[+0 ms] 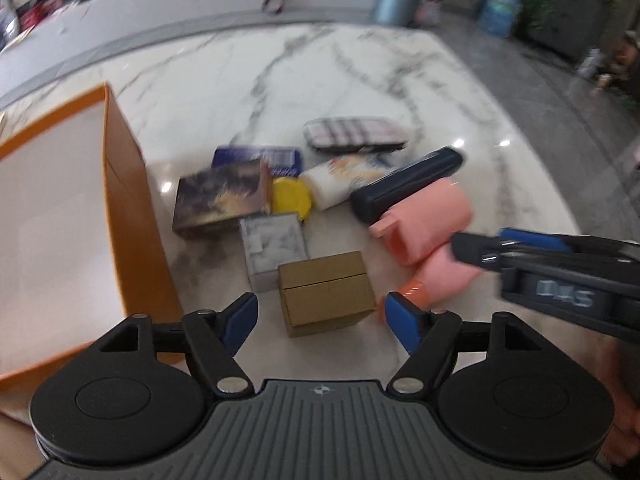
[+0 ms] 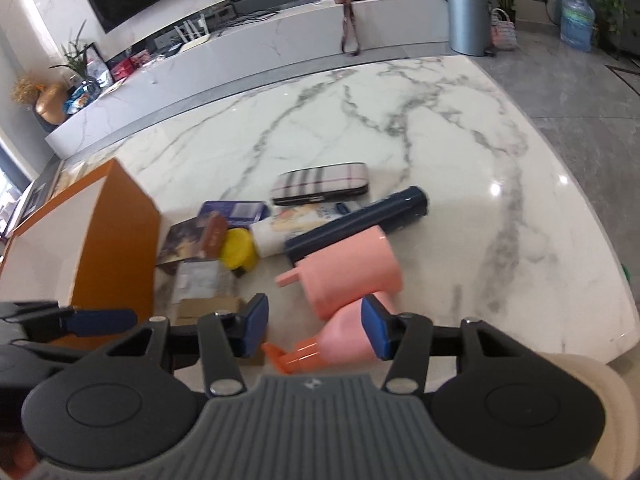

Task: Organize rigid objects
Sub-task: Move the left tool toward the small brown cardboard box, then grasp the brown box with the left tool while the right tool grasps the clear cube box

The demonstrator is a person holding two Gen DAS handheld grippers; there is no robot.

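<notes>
Left gripper (image 1: 320,320) spread wide, lined up astride small cardboard box (image 1: 326,294) at lower centre for pickup. Right gripper (image 2: 314,330) partly open astride pink spray bottle (image 2: 344,346); pads not seen pressing.

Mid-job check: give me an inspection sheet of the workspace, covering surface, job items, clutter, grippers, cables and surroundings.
Surface: white marble table, glossy, grey-veined.
Job's things: orange box, open, at left; small cardboard box; pink cup on its side; pink spray bottle; dark tube; plaid case; yellow lid; printed boxes bunched together.
Clutter: nothing seen.
Grippers: left gripper open around the cardboard box, no contact; right gripper open over the spray bottle.
Cables: nothing seen.
Surroundings: bin, water jug, plants.
</notes>
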